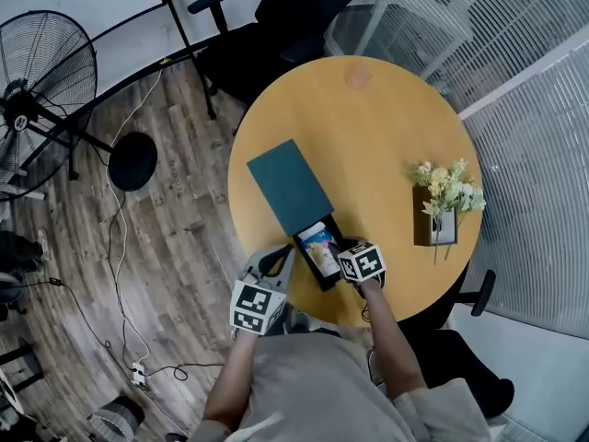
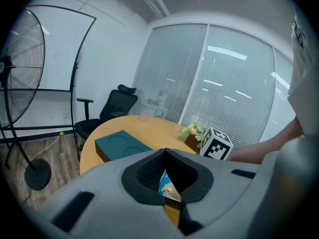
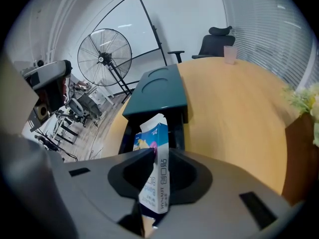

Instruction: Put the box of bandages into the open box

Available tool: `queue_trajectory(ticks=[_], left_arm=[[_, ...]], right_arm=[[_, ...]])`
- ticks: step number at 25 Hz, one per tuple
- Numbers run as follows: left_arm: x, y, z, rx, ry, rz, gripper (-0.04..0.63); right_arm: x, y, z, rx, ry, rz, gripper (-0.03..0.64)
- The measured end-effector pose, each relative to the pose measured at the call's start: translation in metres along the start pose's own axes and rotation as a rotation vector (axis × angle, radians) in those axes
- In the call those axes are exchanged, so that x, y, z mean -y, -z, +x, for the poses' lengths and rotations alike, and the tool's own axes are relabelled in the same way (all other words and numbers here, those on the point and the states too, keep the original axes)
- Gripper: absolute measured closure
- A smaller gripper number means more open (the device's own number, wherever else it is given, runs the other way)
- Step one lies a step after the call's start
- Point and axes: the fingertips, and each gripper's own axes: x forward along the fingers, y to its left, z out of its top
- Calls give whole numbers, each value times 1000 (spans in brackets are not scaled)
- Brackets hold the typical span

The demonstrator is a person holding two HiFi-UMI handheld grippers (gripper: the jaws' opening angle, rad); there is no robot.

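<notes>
The bandage box (image 3: 155, 176), blue and white with a colour picture, stands on edge between the jaws of my right gripper (image 3: 160, 153), which is shut on it. In the head view the bandage box (image 1: 320, 247) sits within the outline of the open black box (image 1: 329, 282) near the table's front edge. Whether it touches the bottom is hidden. The right gripper (image 1: 342, 250) is at the box's right side. A teal lid (image 1: 288, 184) lies just beyond the box. My left gripper (image 2: 165, 153) is shut with nothing held, left of the box, and the bandage box (image 2: 167, 185) shows behind its jaws.
A potted bunch of flowers (image 1: 440, 212) stands at the round table's right edge. A pale cup (image 1: 358, 78) sits at the far side. An office chair (image 1: 276, 17) is behind the table, and a floor fan (image 1: 41, 90) with cables is to the left.
</notes>
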Motion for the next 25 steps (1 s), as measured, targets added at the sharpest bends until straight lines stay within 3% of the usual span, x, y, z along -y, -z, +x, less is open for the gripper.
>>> queue_trajectory(ticks=[2,3,25], left_arm=[[-1,0,0,1,1,-1,584],[-1,0,1,2,2,-2,584],[-5,3,3,-2,13,-3,584]], right_arm=[[2,1,1,8,26,9,531],[3,3,2,8,41,11,595],[8,12,14,-8,166,-41,612]])
